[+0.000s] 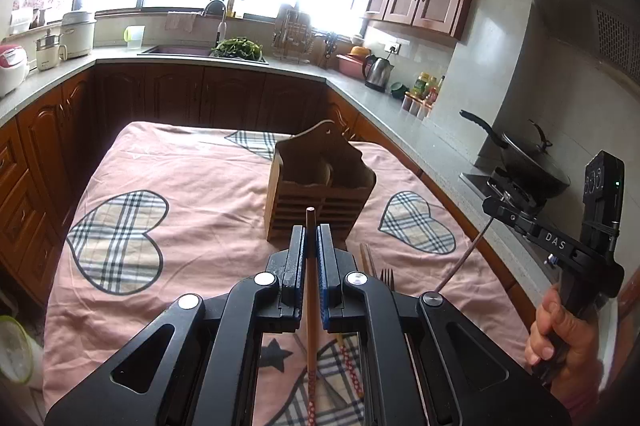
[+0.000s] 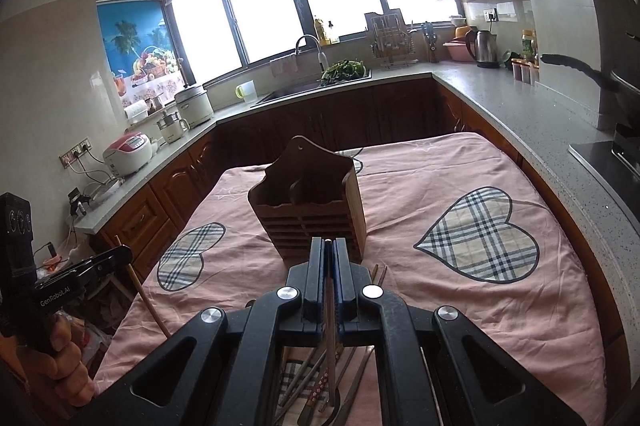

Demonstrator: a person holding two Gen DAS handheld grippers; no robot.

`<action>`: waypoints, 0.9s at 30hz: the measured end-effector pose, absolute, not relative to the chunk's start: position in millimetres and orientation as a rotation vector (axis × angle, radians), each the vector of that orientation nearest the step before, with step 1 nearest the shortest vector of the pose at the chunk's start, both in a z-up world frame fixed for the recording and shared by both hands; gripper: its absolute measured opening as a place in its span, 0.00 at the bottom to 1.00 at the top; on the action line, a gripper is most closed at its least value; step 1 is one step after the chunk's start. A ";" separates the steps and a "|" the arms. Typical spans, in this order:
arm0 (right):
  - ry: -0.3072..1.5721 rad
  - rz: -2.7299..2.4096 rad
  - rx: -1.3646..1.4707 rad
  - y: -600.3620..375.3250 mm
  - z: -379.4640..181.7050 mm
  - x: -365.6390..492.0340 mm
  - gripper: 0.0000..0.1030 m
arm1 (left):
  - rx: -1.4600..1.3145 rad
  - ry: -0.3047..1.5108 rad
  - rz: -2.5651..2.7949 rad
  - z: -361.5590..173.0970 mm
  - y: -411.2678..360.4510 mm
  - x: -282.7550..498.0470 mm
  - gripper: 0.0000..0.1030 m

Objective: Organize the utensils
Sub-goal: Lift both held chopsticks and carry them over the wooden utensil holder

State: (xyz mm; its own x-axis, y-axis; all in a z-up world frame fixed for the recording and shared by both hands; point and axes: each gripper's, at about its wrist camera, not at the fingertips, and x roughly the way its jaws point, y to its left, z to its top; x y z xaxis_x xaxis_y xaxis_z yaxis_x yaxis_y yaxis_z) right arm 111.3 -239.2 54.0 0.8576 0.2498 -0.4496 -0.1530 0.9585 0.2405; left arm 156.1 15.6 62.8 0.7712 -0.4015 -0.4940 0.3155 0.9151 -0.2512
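A wooden utensil holder (image 1: 320, 186) stands upright on the pink cloth, also in the right wrist view (image 2: 310, 202). My left gripper (image 1: 311, 238) is shut on a wooden chopstick (image 1: 311, 290) that runs along its fingers, tip just before the holder. My right gripper (image 2: 329, 246) is shut on a dark chopstick (image 2: 330, 306), close in front of the holder. The right gripper also shows at the right of the left wrist view (image 1: 504, 210), the left gripper at the left of the right wrist view (image 2: 116, 254). Several chopsticks and a fork (image 2: 320, 386) lie on the cloth below my grippers.
The table wears a pink cloth with plaid hearts (image 2: 480, 238). Kitchen counters run around it, with a sink (image 2: 312, 86), rice cookers (image 2: 128, 154), a kettle (image 1: 378, 72) and a wok on a stove (image 1: 528, 158). Wooden cabinets stand below the counters.
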 end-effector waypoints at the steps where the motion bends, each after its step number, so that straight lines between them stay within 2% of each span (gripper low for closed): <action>1: 0.481 0.211 0.202 -239.4 58.7 114.2 0.04 | -0.163 0.554 -0.390 67.2 16.4 158.2 0.05; 15: 0.309 0.186 0.226 -239.4 121.9 184.6 0.04 | -0.174 0.342 -0.345 135.1 11.9 224.6 0.05; 27: 0.223 0.174 0.250 -236.6 143.7 242.0 0.04 | -0.256 0.273 -0.301 148.5 9.9 300.6 0.05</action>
State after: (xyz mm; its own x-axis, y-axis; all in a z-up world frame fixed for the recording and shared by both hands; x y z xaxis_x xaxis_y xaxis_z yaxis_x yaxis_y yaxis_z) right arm 242.0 -236.6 143.7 0.9605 0.1973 -0.1961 -0.1422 0.9542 0.2633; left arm 300.6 9.9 148.5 0.9191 -0.3237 -0.2245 0.2552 0.9235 -0.2864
